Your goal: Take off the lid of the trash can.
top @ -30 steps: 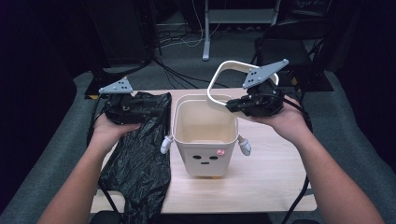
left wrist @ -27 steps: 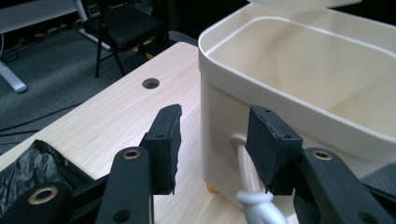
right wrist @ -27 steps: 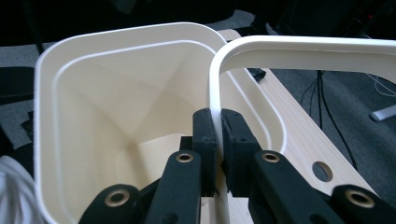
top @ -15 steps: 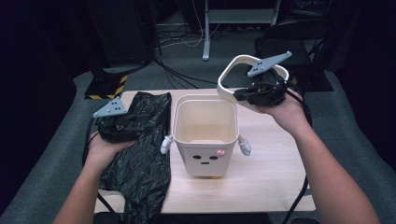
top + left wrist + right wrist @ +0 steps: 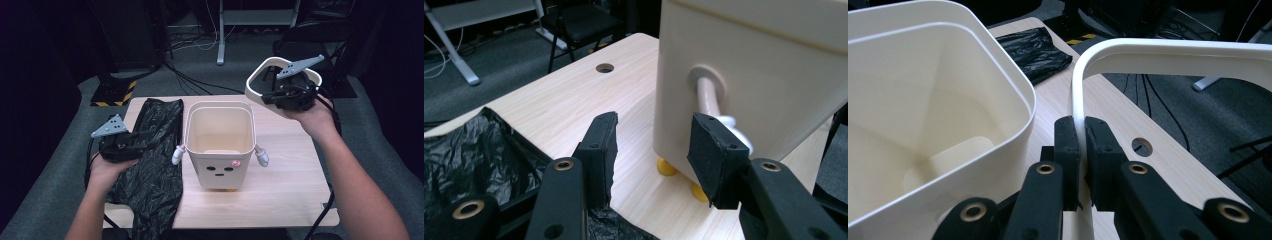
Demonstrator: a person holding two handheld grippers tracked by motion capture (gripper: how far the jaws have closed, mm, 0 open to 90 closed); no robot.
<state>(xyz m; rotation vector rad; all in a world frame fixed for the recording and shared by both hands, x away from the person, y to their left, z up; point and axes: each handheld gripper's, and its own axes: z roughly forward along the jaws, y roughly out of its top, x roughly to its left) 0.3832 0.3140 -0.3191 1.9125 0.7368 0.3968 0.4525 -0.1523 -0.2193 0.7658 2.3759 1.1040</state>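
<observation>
Your right gripper (image 5: 270, 97) is clamped on the white rim ring (image 5: 257, 80) of the bin: in the right gripper view the two black pads pinch the ring's thin band (image 5: 1079, 107) between them, with the ring's rounded corner arching away above the jaws. In the high view you hold that ring lifted clear of the table, beyond and to the right of the cream bin (image 5: 220, 145), over the table's far right corner. The ring is tilted, its open side turned toward the camera.

Your left gripper (image 5: 150, 142) sits low at the bin's left side, above the black plastic bag (image 5: 150, 175) spread on the wooden table (image 5: 290, 185). Its jaws stand part open with nothing pressed between the pads; in the left gripper view the gap frames bare table and the bin's lower corner. The bin's side wall (image 5: 774, 75) lies just ahead and to the right of the jaws, its small white arm (image 5: 719, 107) sticking out close to the right pad. Whether that pad touches the arm or the wall cannot be told from this angle; it looks just short.

Bin: upright at table centre, mouth open, inside bare, small face printed on the wall toward you, yellow feet (image 5: 667, 167) on the wood. Bag: lying flat left of the bin, its near end hanging over the table's front edge.
</observation>
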